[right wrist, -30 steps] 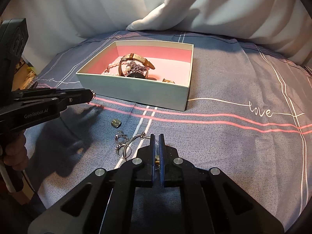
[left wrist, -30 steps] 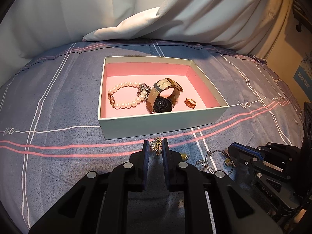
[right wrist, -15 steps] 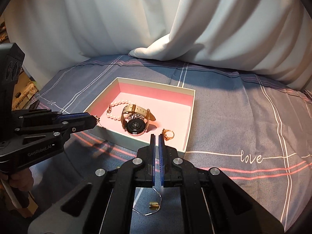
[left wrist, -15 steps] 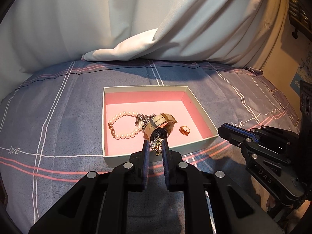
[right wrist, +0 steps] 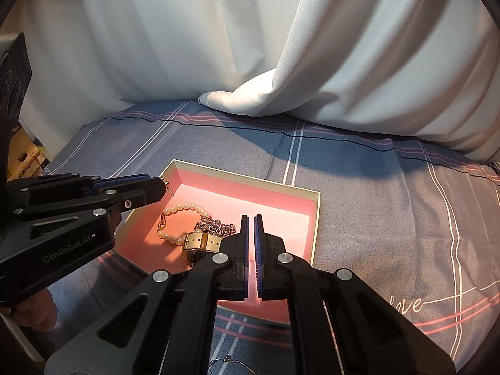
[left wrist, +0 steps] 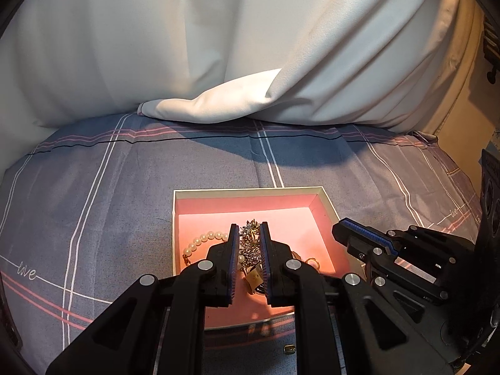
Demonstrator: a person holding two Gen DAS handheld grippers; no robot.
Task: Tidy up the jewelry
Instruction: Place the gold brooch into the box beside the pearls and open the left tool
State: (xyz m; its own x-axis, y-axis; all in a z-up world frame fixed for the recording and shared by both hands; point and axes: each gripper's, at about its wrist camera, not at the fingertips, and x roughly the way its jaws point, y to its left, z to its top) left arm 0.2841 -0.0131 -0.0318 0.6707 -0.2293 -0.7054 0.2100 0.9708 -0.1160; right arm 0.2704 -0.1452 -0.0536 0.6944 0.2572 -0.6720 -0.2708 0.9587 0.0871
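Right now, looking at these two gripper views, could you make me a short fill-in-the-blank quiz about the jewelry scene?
1. The box is lined in ____.
2. The left gripper is shut on a sparkly ____.
3. In the box, the bracelet is made of white ____.
4. The word printed on the bedsheet reads ____.

Missing words: pink; brooch; pearls; love
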